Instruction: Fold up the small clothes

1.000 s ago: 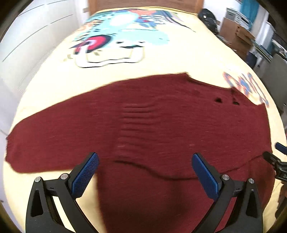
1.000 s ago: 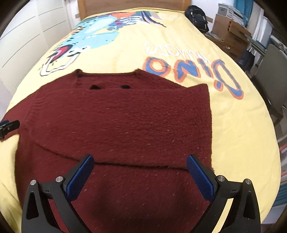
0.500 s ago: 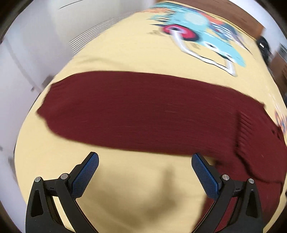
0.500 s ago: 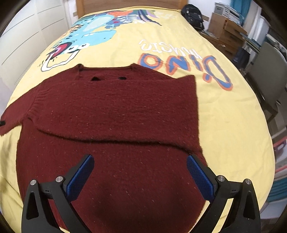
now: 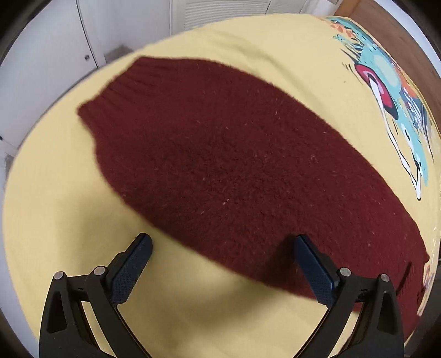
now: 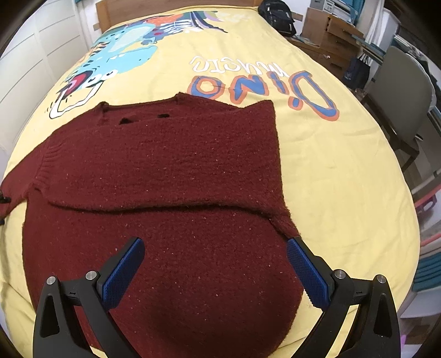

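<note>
A dark red knitted sweater (image 6: 165, 170) lies flat on a yellow dinosaur bedspread (image 6: 330, 179). One sleeve is folded across its chest, its ribbed cuff at the left. My right gripper (image 6: 215, 242) hovers open over the sweater's lower body, nothing between its blue pads (image 6: 124, 267). In the left wrist view the other sleeve (image 5: 220, 151) stretches out diagonally, its ribbed cuff (image 5: 110, 110) at the upper left. My left gripper (image 5: 222, 239) points down over the sleeve's near edge. Its jaws are closing but stand wide and press on nothing.
White wardrobe doors (image 5: 55, 55) stand past the bed's edge near the cuff. A wooden headboard (image 6: 176, 5) is at the far end. Beyond the bed's right side are a black backpack (image 6: 278, 16), wooden drawers (image 6: 330, 38) and a grey chair (image 6: 399, 91).
The left gripper has swung sideways off the sweater's body to the outstretched sleeve and rolled, so the cuff is now in view. The right gripper shifted slightly; the sweater lies as before.
</note>
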Demonstrator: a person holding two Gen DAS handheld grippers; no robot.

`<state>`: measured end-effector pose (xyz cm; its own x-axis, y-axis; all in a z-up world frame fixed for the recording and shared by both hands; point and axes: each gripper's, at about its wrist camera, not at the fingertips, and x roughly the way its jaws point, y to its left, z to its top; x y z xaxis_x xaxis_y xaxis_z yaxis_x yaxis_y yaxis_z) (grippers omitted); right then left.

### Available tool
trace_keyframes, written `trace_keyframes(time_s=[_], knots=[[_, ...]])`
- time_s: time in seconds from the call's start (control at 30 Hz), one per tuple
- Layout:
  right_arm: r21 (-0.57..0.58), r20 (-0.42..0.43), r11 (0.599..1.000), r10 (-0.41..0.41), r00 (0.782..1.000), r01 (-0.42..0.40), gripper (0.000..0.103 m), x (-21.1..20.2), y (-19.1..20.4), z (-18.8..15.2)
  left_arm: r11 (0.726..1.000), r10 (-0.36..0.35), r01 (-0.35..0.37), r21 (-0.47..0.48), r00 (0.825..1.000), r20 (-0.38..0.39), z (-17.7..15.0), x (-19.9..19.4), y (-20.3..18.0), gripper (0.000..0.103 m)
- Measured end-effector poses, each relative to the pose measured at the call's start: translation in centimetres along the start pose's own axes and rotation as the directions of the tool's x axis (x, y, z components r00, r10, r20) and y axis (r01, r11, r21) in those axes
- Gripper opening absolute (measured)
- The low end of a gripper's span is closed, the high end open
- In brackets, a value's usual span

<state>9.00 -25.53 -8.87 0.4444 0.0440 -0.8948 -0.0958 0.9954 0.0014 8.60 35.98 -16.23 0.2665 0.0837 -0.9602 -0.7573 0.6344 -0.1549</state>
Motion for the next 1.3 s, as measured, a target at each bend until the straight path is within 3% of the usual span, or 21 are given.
trace_keyframes(time_s=[0.1, 0.17, 0.2, 0.23, 0.27, 0.37, 0.47, 0.67, 0.93, 1.1, 1.3], knots=[[-0.006, -0.002, 1.0, -0.001, 1.0, 0.001, 0.103, 0.1, 0.0, 0.1, 1.0, 0.02, -0.02, 0.004, 1.0, 0.017, 0.7, 0.2, 0.5, 0.079], [-0.008, -0.002, 1.0, -0.002, 1.0, 0.002, 0.103, 0.2, 0.0, 0.1, 1.0, 0.015, -0.015, 0.002, 0.999, 0.028, 1.4, -0.1, 0.7, 0.049], [-0.008, -0.001, 1.0, -0.007, 1.0, 0.007, 0.103, 0.2, -0.1, 0.2, 1.0, 0.014, -0.015, 0.006, 0.999, 0.034, 1.7, -0.3, 0.8, 0.039], [-0.007, 0.003, 1.0, -0.02, 1.0, 0.02, 0.103, 0.2, -0.1, 0.3, 1.0, 0.004, -0.005, 0.014, 0.999, 0.044, 2.0, -0.7, 0.9, 0.018], [-0.006, 0.009, 1.0, -0.03, 1.0, 0.03, 0.103, 0.1, -0.2, 0.3, 1.0, -0.007, 0.006, 0.024, 0.999, 0.051, 2.4, -0.9, 0.9, 0.012], [0.0, 0.01, 1.0, -0.021, 1.0, 0.021, 0.103, 0.0, -0.6, 0.5, 0.996, 0.015, -0.021, 0.084, 0.998, 0.068, 2.8, -2.1, -0.1, 0.011], [-0.01, 0.014, 1.0, -0.028, 1.0, 0.028, 0.103, -0.2, -0.7, 0.8, 0.98, 0.015, -0.04, 0.193, 0.991, 0.131, 1.9, -4.4, -2.3, 0.01], [0.003, 0.037, 1.0, 0.001, 0.999, -0.001, 0.103, -0.7, -0.7, 1.8, 0.908, -0.064, -0.023, 0.417, 0.979, 0.191, -2.4, -9.7, -8.8, 0.01], [-0.019, 0.07, 1.0, 0.014, 0.997, -0.013, 0.103, -1.8, -0.3, 3.4, 0.777, -0.235, 0.088, 0.624, 0.959, 0.158, -10.8, -14.6, -19.1, 0.009], [-0.018, 0.085, 1.0, 0.007, 0.996, -0.005, 0.103, -2.6, -1.0, 3.9, 0.688, -0.3, 0.131, 0.713, 0.947, 0.115, -14.5, -13.4, -28.5, 0.009], [0.005, 0.088, 1.0, -0.009, 0.996, 0.008, 0.103, -3.1, -2.7, 3.9, 0.567, -0.348, 0.186, 0.802, 0.937, 0.029, -19.2, -11.9, -36.2, 0.009]])
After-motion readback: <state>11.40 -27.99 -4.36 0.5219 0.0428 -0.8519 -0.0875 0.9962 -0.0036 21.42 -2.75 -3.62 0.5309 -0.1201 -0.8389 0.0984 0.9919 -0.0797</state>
